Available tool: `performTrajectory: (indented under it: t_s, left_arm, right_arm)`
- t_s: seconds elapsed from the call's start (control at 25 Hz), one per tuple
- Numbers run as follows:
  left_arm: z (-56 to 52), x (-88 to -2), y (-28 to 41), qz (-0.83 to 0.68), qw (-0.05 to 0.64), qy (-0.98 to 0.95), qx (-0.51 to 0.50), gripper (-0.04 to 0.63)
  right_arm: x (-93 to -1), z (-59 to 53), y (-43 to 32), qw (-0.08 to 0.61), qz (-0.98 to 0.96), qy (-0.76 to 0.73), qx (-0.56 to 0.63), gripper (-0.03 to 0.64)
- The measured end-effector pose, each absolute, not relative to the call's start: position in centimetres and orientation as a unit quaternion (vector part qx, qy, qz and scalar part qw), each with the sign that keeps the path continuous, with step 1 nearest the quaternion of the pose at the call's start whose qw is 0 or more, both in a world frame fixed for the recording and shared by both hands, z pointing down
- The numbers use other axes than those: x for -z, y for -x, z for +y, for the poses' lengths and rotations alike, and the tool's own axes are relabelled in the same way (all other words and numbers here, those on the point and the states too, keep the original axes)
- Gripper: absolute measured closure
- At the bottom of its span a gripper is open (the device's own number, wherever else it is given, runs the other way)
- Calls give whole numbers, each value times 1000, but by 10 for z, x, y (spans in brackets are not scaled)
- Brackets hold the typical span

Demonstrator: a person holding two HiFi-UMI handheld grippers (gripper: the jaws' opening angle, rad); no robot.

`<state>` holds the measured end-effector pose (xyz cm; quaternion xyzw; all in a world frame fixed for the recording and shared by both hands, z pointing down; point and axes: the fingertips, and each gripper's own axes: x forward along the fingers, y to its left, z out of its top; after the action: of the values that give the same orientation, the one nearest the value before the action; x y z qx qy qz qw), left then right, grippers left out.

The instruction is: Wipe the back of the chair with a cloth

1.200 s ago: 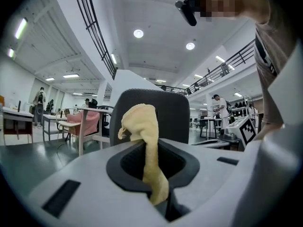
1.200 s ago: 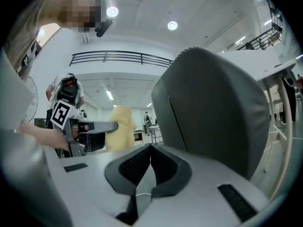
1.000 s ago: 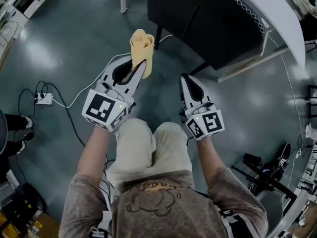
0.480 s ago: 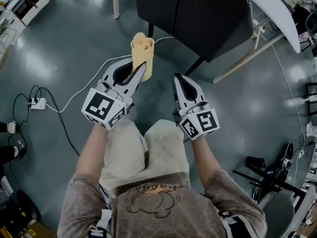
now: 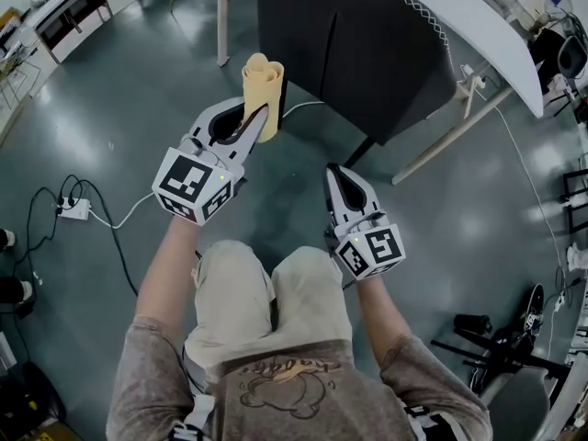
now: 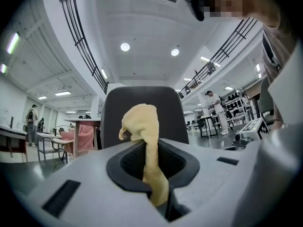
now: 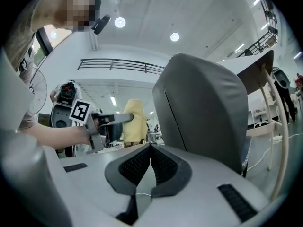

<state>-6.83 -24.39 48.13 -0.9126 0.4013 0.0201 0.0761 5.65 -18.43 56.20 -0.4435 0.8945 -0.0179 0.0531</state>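
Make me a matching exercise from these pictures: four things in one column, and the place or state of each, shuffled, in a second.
Things
1. cloth
2. right gripper
3. chair back
4. power strip

Places and states
A. lying on the floor, at the person's left
B. jaws shut, nothing between them
C. clamped in the left gripper
D. dark, upright, ahead of both grippers

Pairs: 1-C, 2-B, 3-D, 4-A

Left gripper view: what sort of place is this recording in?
Probably a large lab or workshop hall: a high white ceiling with round lights and a balcony railing, worktables and shelving beyond the chair, and a polished grey floor with a power strip.
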Motion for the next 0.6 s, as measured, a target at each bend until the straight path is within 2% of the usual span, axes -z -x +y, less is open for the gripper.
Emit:
performTrajectory:
  t_s: [0.32, 0.6]
  left_arm:
    - [-310, -440, 76, 421, 97, 901, -24, 545]
    - [-375, -423, 114, 471, 33, 877, -85, 545]
  right_arm:
    - [-561, -178, -58, 55, 895, 442, 16, 592]
    - [-562, -176, -60, 48, 896, 442, 11, 592]
